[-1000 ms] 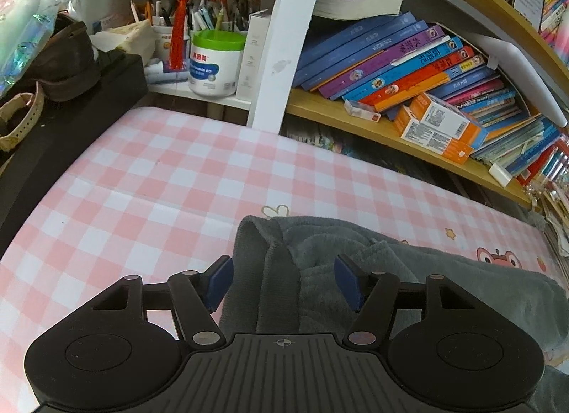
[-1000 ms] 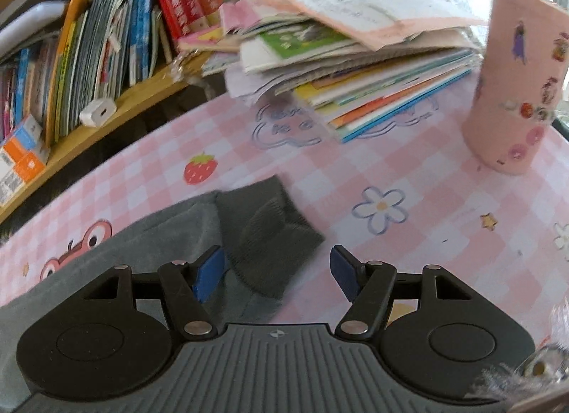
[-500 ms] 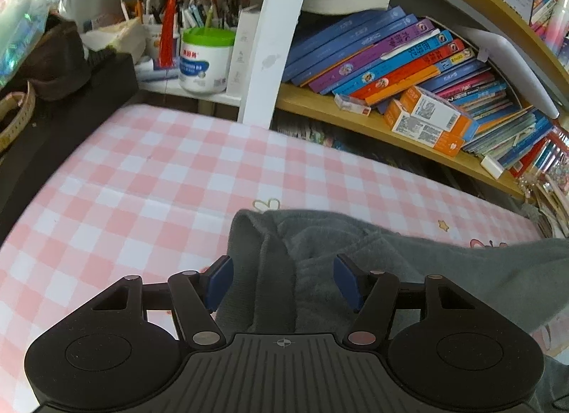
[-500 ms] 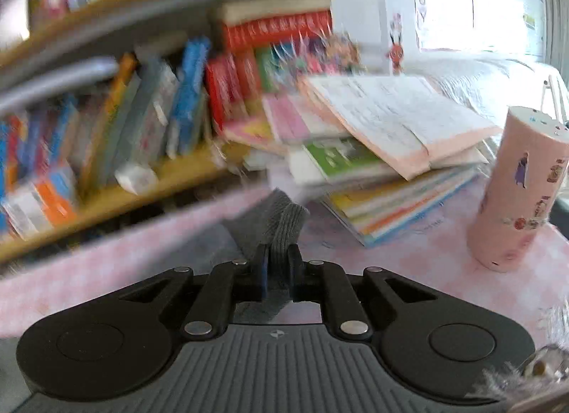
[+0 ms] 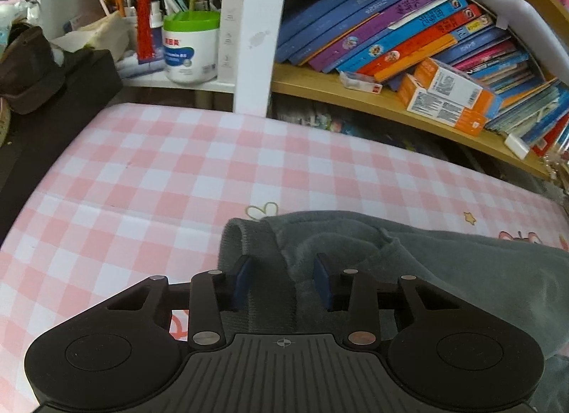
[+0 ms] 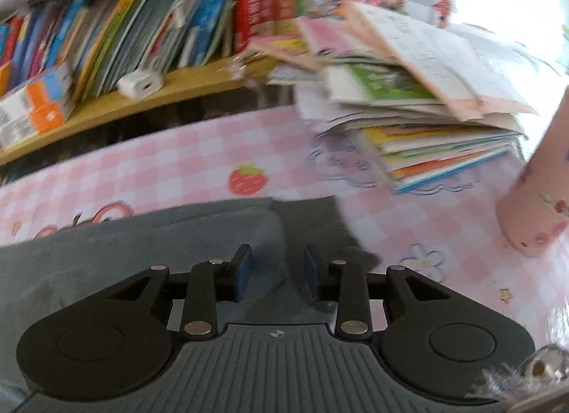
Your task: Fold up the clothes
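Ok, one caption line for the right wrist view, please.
Right gripper open over the dark ribbed cuff of a grey fleece garment on the pink checked tablecloth.

A dark grey fleece garment (image 5: 419, 270) lies rumpled across the pink-checked bench (image 5: 177, 181). One ribbed cuff (image 5: 245, 245) rests at its left end; another ribbed cuff (image 6: 320, 224) lies flat at its right end.

No legible text; tub (image 5: 190, 46) label too blurred
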{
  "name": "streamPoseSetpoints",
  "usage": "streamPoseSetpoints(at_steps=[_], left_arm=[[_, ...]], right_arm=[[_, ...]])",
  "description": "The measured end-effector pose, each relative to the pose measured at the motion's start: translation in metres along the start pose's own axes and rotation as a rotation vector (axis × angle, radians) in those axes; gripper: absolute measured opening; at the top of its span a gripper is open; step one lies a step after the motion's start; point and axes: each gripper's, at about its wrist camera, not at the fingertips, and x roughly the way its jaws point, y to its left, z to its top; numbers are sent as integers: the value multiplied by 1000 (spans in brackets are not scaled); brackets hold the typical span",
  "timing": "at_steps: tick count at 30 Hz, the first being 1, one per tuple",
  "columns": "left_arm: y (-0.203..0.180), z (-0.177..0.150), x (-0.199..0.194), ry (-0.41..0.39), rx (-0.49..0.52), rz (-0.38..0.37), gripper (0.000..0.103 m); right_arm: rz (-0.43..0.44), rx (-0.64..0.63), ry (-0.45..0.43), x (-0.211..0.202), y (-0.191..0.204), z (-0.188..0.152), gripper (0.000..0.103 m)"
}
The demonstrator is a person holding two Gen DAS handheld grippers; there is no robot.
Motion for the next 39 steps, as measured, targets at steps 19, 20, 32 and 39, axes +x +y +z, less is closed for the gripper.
streamPoseSetpoints(at_steps=[19,20,32,39], left_arm=[[24,18,-47,-227,-148,-205,1],[29,21,-54,-277,-197,-206,1],[52,16,10,-44,-268,-66,13],[66,-8,-55,-91,-127,-124,14]], right_arm=[[29,-72,51,13,12,-7,30],[36,-61,49,14,11,-7,30],[37,-96,43,28,30,9,34],[80,-119,7,-34,30,-23,47]])
